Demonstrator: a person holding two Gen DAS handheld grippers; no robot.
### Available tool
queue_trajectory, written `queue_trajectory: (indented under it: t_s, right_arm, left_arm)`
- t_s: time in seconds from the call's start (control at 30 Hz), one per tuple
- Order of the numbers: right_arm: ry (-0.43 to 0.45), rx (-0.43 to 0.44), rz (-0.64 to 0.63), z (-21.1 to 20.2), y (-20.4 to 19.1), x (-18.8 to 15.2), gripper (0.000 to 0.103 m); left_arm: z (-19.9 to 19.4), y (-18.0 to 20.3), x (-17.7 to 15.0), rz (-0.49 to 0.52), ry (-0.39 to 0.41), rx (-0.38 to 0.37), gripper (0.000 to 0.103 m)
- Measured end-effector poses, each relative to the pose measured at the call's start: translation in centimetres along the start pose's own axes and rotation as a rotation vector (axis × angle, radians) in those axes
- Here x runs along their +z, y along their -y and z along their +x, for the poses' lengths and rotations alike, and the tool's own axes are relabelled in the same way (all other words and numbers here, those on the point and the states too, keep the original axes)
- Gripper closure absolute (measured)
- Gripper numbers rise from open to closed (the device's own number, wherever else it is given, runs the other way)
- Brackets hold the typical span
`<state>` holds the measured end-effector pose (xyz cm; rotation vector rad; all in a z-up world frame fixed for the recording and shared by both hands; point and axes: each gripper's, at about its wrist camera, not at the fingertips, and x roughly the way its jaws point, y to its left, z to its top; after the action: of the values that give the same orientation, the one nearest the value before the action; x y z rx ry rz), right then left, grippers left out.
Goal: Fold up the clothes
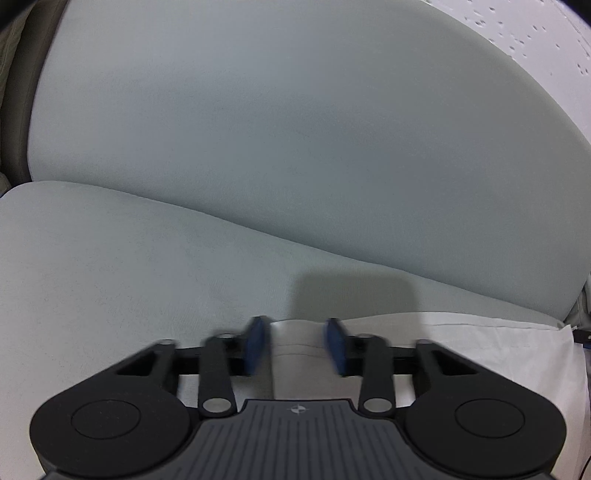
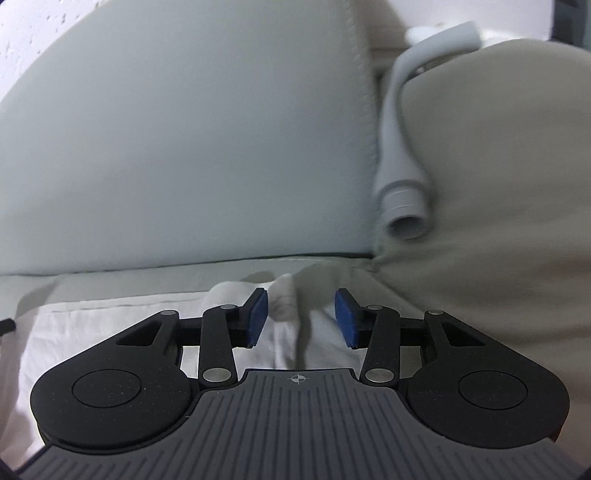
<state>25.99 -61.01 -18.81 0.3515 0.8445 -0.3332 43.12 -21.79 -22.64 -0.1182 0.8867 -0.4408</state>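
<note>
A white garment lies flat on the pale grey sofa seat. In the left wrist view its top hem runs just beyond the fingertips. My left gripper hangs over the garment's left end, its blue pads blurred and apart, with flat cloth showing in the gap. In the right wrist view the garment spreads to the left. My right gripper stands open over a raised bunched fold. The fold sits between the pads without either pad pressing on it.
The grey backrest cushion rises right behind the seat. A beige cushion crowds the right side, and a grey hose with a round open end hangs between it and the backrest. A speckled white wall stands behind.
</note>
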Motion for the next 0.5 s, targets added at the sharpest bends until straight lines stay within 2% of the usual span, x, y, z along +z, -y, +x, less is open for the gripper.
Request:
queue_trajectory:
  t_s: [0.03,0.07,0.1,0.2,0.27,0.3,0.4,0.5]
  right_arm:
    - [0.002,-0.002,-0.018,0.2,-0.4,0.0,0.064]
    - [0.003,-0.004,-0.036,0.4,-0.9,0.0,0.09]
    - [0.002,-0.009,-0.064,0.4,-1.3,0.0,0.1]
    - [0.037,-0.054,-0.207,-0.8,-3.6,-0.1,0.101]
    - [0.125,-0.084,-0.291,-2.9,-4.9,-0.1,0.101]
    - [0.153,-0.082,-0.302,-3.7,-5.2,-0.1,0.101]
    - [0.167,-0.099,-0.323,-3.9,-5.7,-0.4,0.101]
    - [0.123,-0.129,-0.292,-2.0,-5.5,-1.3,0.101]
  left_arm:
    - [-0.2,-0.1,0.0,0.001,-0.004,-0.016,0.099]
    - [-0.5,-0.1,0.0,0.007,-0.003,-0.023,0.099]
    - [-1.1,0.2,0.0,0.032,0.011,-0.013,0.099]
    - [-3.5,1.7,0.3,0.158,0.118,0.051,0.099]
    - [-5.5,3.0,1.1,0.235,0.229,0.086,0.099]
    - [-6.0,3.4,1.4,0.261,0.258,0.098,0.099]
    - [-4.8,4.1,1.4,0.317,0.228,0.145,0.099]
    - [-2.4,4.3,0.3,0.334,0.168,0.197,0.099]
